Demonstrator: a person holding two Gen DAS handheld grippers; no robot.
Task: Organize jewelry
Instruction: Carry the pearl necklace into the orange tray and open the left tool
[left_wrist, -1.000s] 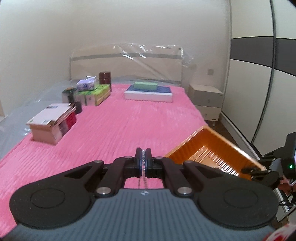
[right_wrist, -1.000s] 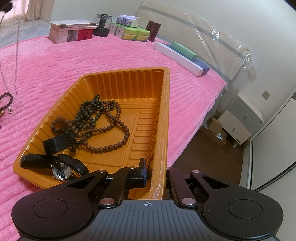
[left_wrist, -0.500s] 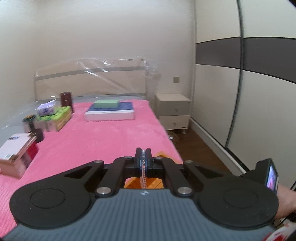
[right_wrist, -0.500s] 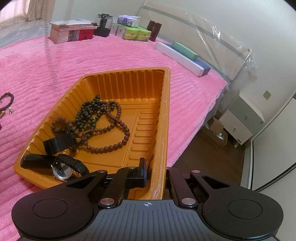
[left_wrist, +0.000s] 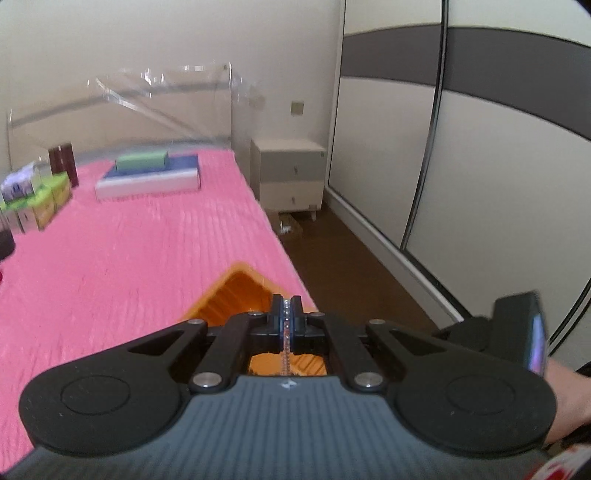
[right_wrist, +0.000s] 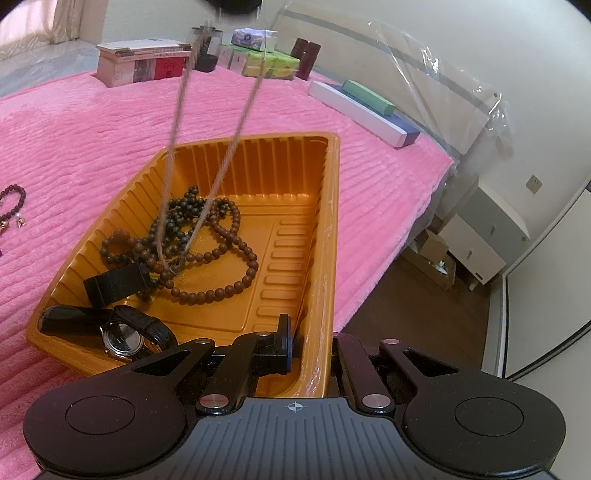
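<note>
Silver chain (left_wrist: 286, 325) hangs clamped in the left gripper (left_wrist: 286, 306), its loop dangling onto beads (right_wrist: 192, 236) in the orange tray (right_wrist: 328, 206). The right gripper (right_wrist: 310, 343) pinches the tray's wall at 6 o'clock; a watch (right_wrist: 122, 339) lies at 7 o'clock.

You are looking at a glossy orange ribbed plastic tray (right_wrist: 325, 229) lying on a bright pink ribbed plush bedspread (right_wrist: 92, 147). Inside it, dark brown and greenish-black round wooden bead strands (right_wrist: 207, 240) are showing at its centre, and a black-strapped, dark-dialled wristwatch (right_wrist: 122, 338) at seven o'clock. A pale silvery fine chain (right_wrist: 236, 133) is gleaming above them.
</note>
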